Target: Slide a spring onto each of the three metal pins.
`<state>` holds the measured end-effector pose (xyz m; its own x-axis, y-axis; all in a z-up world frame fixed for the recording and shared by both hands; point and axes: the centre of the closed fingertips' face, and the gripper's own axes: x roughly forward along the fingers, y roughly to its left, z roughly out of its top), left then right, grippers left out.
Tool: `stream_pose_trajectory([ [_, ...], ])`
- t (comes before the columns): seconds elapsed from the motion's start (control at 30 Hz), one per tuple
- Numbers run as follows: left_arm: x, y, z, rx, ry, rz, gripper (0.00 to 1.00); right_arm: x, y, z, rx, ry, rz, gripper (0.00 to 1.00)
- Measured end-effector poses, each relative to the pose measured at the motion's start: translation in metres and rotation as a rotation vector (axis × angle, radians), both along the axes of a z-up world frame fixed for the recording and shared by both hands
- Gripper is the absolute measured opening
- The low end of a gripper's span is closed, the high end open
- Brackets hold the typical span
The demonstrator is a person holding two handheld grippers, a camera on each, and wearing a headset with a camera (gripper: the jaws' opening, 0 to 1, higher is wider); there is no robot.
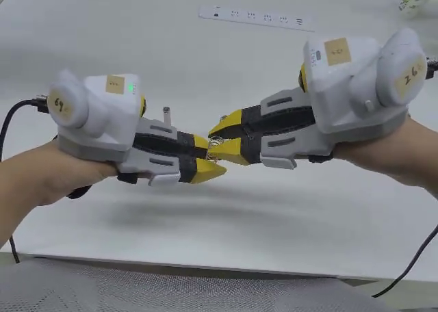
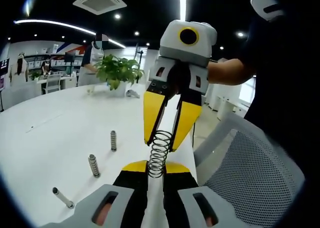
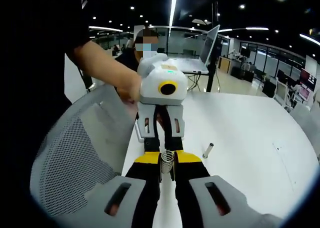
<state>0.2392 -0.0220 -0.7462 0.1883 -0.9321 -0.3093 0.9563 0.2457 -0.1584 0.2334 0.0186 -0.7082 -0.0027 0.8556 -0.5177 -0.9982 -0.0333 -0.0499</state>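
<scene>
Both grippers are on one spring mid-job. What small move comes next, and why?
Probably open the right gripper. Both appear to pinch the spring, and the left gripper faces the one bare pin. The two other pins already carry springs.
</scene>
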Motion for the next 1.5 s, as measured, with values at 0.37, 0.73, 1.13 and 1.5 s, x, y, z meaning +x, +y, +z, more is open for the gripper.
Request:
stream_pose_trajectory([
  [0.37, -0.0049, 0.0062, 0.0016, 0.001, 0.004, 0.005, 0.02, -0.0026, 0.0061, 0.0034, 0.078, -0.02, -0.011, 0.07],
  [0.73, -0.0061, 0.0055, 0.0028, -0.002, 0.008, 0.015, 0.03, -0.0043, 0.0068, 0.0048, 0.084, -0.044, 0.001, 0.07],
  [1.13, -0.0078, 0.0048, 0.0016, -0.012, 0.042, 0.021, 0.1, -0.0068, 0.0062, 0.0032, 0.052, -0.062, 0.019, 0.07],
  [1.5, 0.0013, 0.01, 0.0024, -0.011, 0.023, 0.066, 0.17, -0.0027, 0.0049, 0.0058, 0.05, -0.064, 0.0, 0.07],
])
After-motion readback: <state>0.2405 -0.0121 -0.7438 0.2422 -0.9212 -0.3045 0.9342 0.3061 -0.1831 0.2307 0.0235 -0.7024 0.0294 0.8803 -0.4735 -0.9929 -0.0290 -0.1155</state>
